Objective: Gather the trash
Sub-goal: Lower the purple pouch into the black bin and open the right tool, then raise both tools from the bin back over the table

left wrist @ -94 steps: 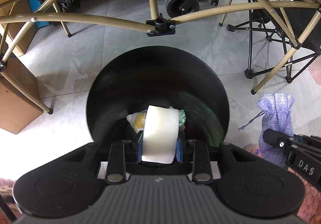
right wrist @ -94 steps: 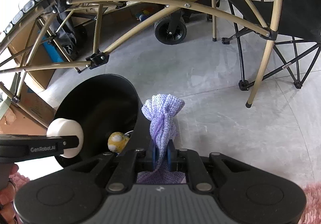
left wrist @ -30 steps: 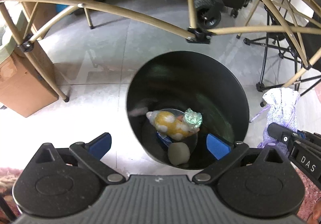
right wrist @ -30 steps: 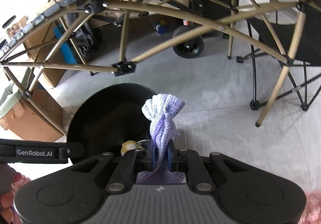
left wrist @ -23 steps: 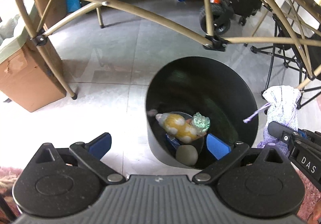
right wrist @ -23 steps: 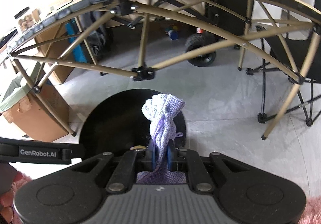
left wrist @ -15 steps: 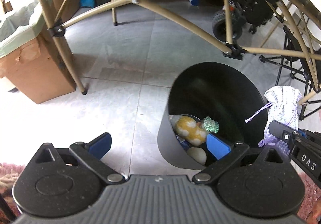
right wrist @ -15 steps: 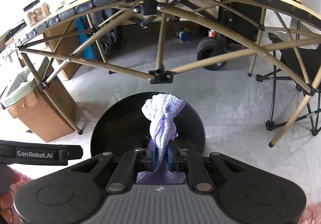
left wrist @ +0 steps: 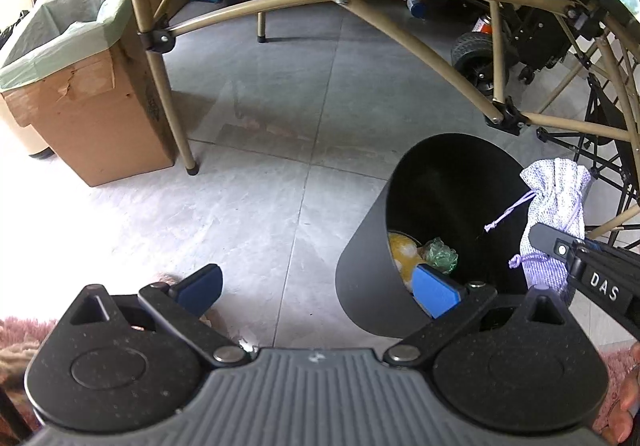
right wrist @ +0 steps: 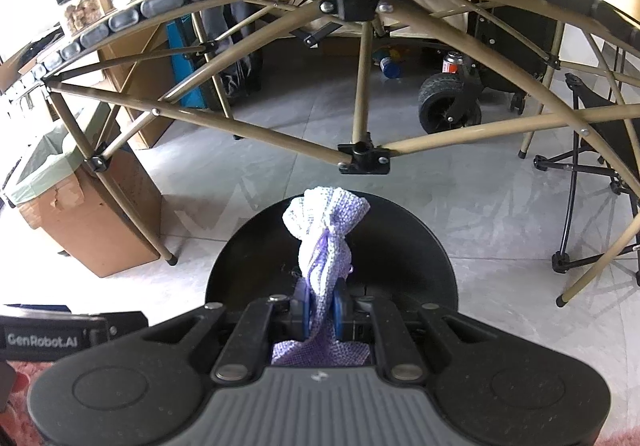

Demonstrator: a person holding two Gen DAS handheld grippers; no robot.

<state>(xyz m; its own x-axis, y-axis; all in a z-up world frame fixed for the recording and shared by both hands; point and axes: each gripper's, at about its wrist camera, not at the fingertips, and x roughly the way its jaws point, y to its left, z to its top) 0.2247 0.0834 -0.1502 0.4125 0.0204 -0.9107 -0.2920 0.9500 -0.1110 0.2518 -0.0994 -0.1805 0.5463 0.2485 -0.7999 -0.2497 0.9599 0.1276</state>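
Observation:
A black round bin stands on the grey tiled floor and holds a yellow wrapper and a green crumpled piece. My left gripper is open and empty, off to the bin's left, with its right pad over the rim. My right gripper is shut on a purple knitted drawstring pouch, held above the bin's opening. In the left wrist view the pouch hangs at the bin's right edge, pinched by the right gripper's finger.
A folding table's tan frame arches over the bin. A cardboard box lined with a green bag stands at the left. A folding chair and a wheeled cart are to the right. Pink rug lies nearest me.
Both grippers moved sideways: the left one slid left off the bin, still open and empty. The right one, still shut on the pouch, came over the middle of the bin's opening.

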